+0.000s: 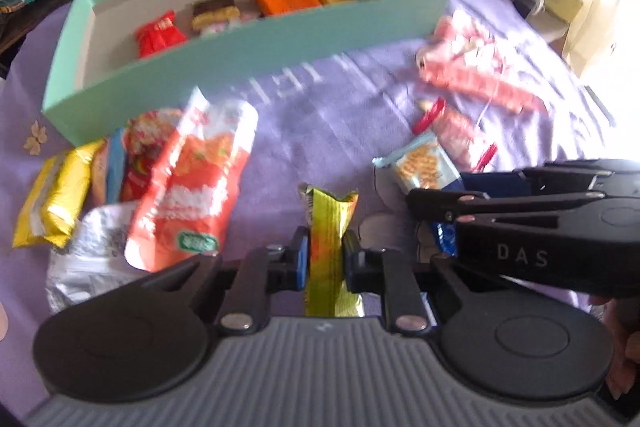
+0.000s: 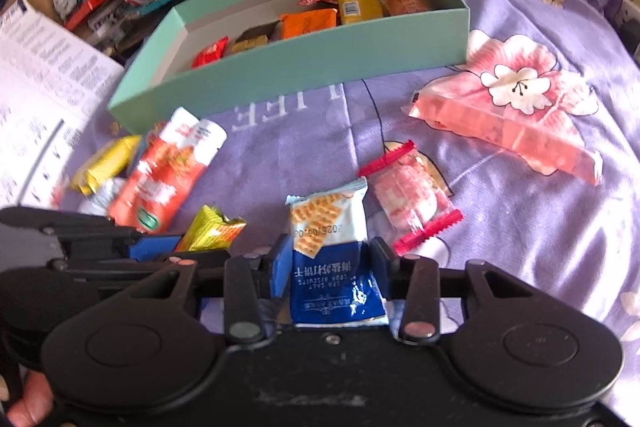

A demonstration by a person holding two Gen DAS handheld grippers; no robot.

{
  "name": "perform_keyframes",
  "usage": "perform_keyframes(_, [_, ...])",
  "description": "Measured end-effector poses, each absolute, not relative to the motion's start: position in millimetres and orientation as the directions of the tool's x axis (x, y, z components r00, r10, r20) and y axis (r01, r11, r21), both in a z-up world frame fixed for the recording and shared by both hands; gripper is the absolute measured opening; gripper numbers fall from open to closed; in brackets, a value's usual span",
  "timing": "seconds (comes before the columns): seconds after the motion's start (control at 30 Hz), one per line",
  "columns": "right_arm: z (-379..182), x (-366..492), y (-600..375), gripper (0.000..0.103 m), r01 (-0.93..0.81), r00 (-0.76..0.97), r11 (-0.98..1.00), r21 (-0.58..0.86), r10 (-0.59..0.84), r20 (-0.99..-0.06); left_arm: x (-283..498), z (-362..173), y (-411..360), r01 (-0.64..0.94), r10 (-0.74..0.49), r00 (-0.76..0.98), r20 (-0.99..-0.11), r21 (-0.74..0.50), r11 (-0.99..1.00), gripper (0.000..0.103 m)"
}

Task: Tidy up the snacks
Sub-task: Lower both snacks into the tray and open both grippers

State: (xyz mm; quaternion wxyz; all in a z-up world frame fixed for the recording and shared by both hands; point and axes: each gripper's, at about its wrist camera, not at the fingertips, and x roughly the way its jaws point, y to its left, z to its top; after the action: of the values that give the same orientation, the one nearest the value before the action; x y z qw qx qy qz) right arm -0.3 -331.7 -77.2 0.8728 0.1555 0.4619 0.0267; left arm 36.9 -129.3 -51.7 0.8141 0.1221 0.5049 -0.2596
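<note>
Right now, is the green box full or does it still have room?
Still has room: the green box holds snacks at its far end, while bare white floor shows at its near end.

Snacks lie in the box — loose packets lie before it.

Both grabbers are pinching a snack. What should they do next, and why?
Probably lift both and carry them to the long mint-green cardboard box. The left gripper is shut on the yellow-green foil snack packet, and the right gripper is shut on the blue-and-white cracker packet. The box already holds wrapped snacks, with bare floor at its near-left end.
</note>
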Motion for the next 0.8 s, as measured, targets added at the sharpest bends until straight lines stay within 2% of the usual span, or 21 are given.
perform_keyframes(0.27, [-34.9,21.2,-330.2,0.041,0.069,0.622,0.94,0.333,0.221,-0.752,68.2,3.7,-104.6,0.498,-0.391,0.438,-0.809,-0.144,0.855,0.017])
perform_keyframes(0.5, [2.6,67.1,-324.3,0.041,0.038,0.667,0.945,0.324,0.217,-0.712,127.4,38.6,-81.0,0.43,-0.379,0.52,-0.766,-0.148,0.89,0.017])
perform_keyframes(0.8, [16.6,162.4,-319.6,0.041,0.054,0.672,0.941,0.334,0.214,-0.709,219.6,32.5,-72.7,0.318,-0.343,0.521,-0.782,-0.194,0.928,0.017])
